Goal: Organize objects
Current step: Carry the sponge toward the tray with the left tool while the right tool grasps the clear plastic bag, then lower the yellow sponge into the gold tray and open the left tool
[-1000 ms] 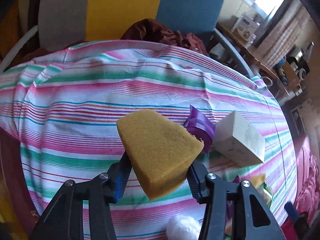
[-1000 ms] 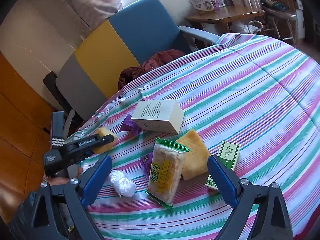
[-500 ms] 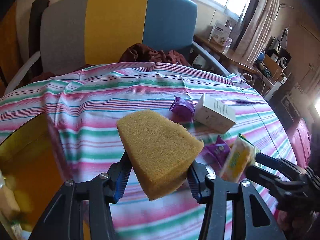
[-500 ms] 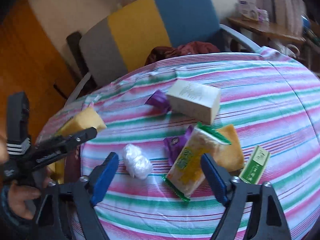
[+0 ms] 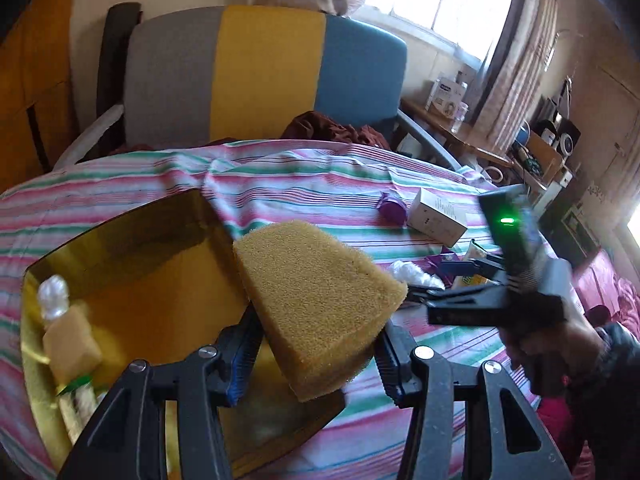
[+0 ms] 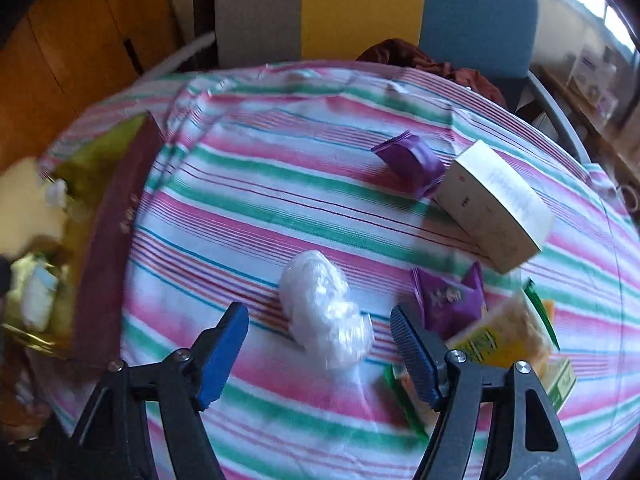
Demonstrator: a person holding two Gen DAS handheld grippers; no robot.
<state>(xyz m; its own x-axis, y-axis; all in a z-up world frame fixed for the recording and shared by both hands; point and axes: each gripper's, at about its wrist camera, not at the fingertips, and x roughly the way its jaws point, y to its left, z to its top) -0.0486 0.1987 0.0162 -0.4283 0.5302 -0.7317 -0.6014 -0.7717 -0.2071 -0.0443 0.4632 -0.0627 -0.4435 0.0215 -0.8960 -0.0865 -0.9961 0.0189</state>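
My left gripper (image 5: pixel 316 354) is shut on a tan wedge-shaped sponge (image 5: pixel 316 300) and holds it over the right edge of a gold tray (image 5: pixel 160 292). The tray holds a small tan block (image 5: pixel 70 344) and a white wrapped item (image 5: pixel 54 296). My right gripper (image 6: pixel 320 346) is open and empty, its jaws just in front of a white plastic-wrapped lump (image 6: pixel 324 312) on the striped tablecloth (image 6: pixel 260 200). The right gripper also shows in the left wrist view (image 5: pixel 432 284). The tray shows at the left of the right wrist view (image 6: pixel 108 216).
On the cloth lie a purple packet (image 6: pixel 412 160), a white box (image 6: pixel 496 204), a purple snack pouch (image 6: pixel 452 296), a yellow-green snack pack (image 6: pixel 500 336) and a green box (image 6: pixel 562 380). A grey, yellow and blue armchair (image 5: pixel 272 76) stands behind the table.
My left gripper has carried the sponge left and back until it hangs over the gold tray. My right gripper has moved in low toward the white lump and narrowed somewhat, still open.
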